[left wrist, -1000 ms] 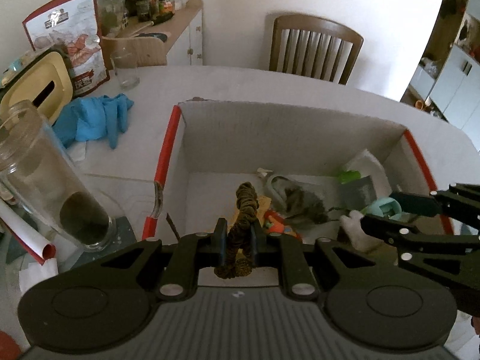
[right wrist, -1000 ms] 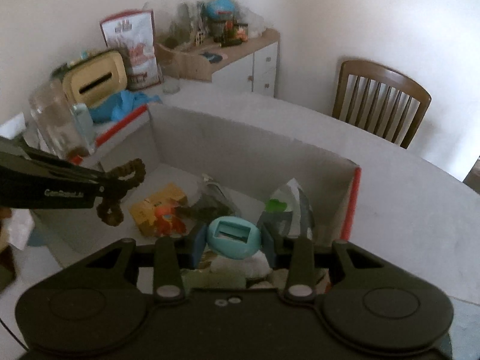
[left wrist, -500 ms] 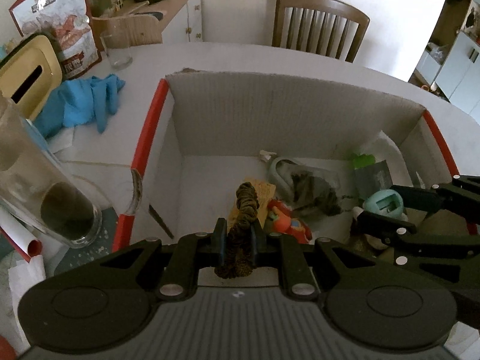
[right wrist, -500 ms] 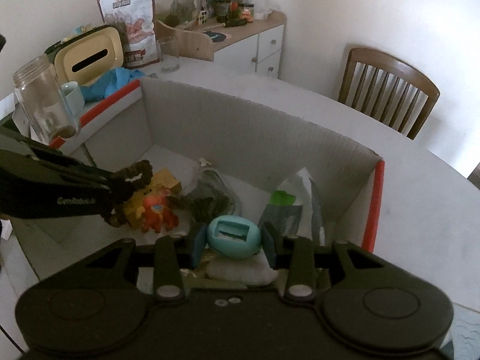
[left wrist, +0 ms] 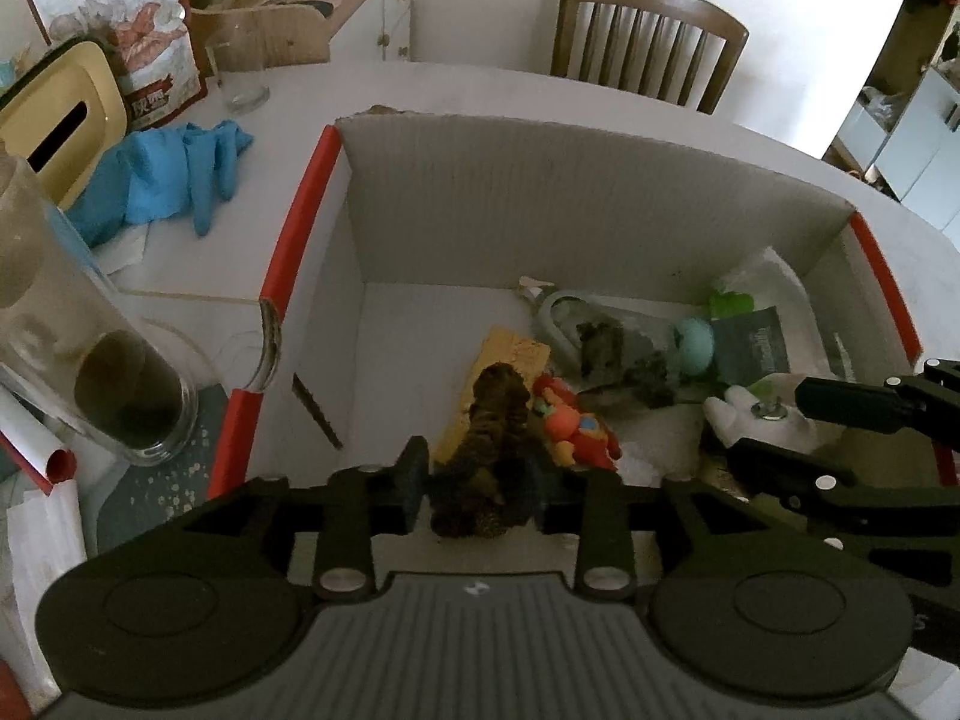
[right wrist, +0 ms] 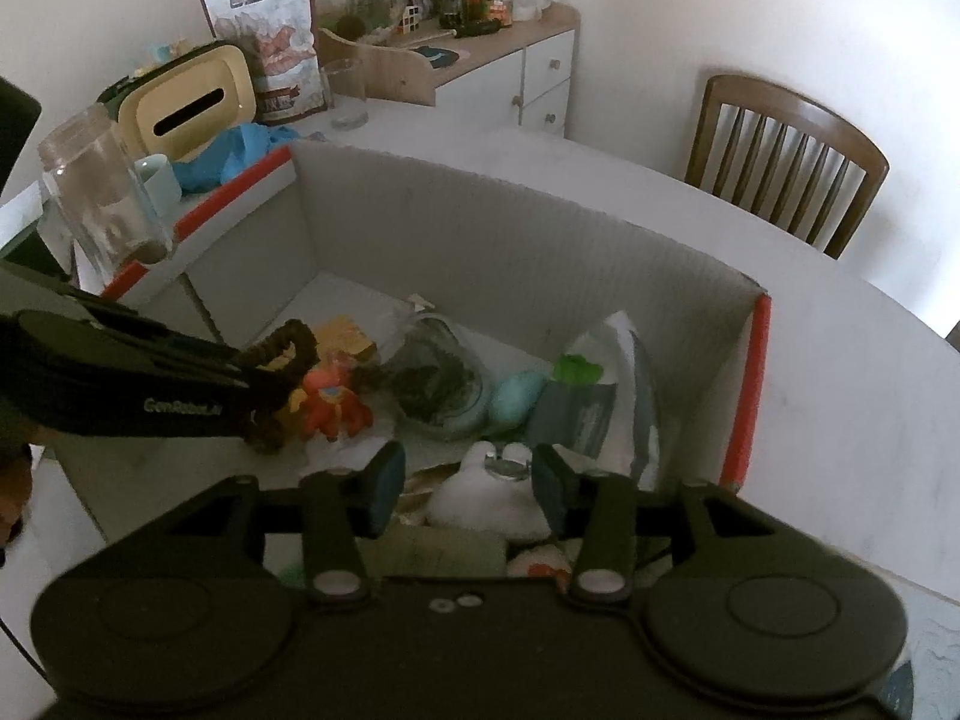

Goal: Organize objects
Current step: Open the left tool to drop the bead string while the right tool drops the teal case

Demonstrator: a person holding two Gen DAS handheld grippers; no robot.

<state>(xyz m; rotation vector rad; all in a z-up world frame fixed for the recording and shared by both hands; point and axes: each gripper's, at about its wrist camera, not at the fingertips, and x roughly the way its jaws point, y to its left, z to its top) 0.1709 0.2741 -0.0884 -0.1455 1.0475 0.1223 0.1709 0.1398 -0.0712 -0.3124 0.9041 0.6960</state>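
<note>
Both grippers are working over the open cardboard box (left wrist: 588, 192) on the white table (left wrist: 480, 90), and the step in hand looks like the letting-go of two things into it; on the left side of the table, outside the box, a glass jar (left wrist: 72, 348) is standing just beside the red-edged wall with blue gloves (left wrist: 174, 174) lying beyond it; the left gripper (left wrist: 480, 477) is pointing down into the near left part of the box and its jaws are opening, with a brown hair scrunchie (left wrist: 492, 438) hanging between them, its lower end at the pads and its loop reaching out over a yellow card (left wrist: 510, 354) and an orange toy (left wrist: 576, 426) on the box floor; whether the pads are pressing on it or merely flanking it I cannot tell for certain, though a gap is showing on the left pad's side; further right, a small blue egg-shaped thing (right wrist: 517, 397) is lying on the box floor among a clear bag of dark stuff (right wrist: 438, 384) and a grey pouch (right wrist: 576, 414); the right gripper (right wrist: 468, 489) is opening too, its jaws standing well apart with nothing gripped, only a white soft toy (right wrist: 480, 498) lying below and between them; by my reading the next move is calling for the left jaws to part fully so the scrunchie drops clear, then for both grippers to be lifting straight up without snagging the box wall or dragging the scrunchie out.
</note>
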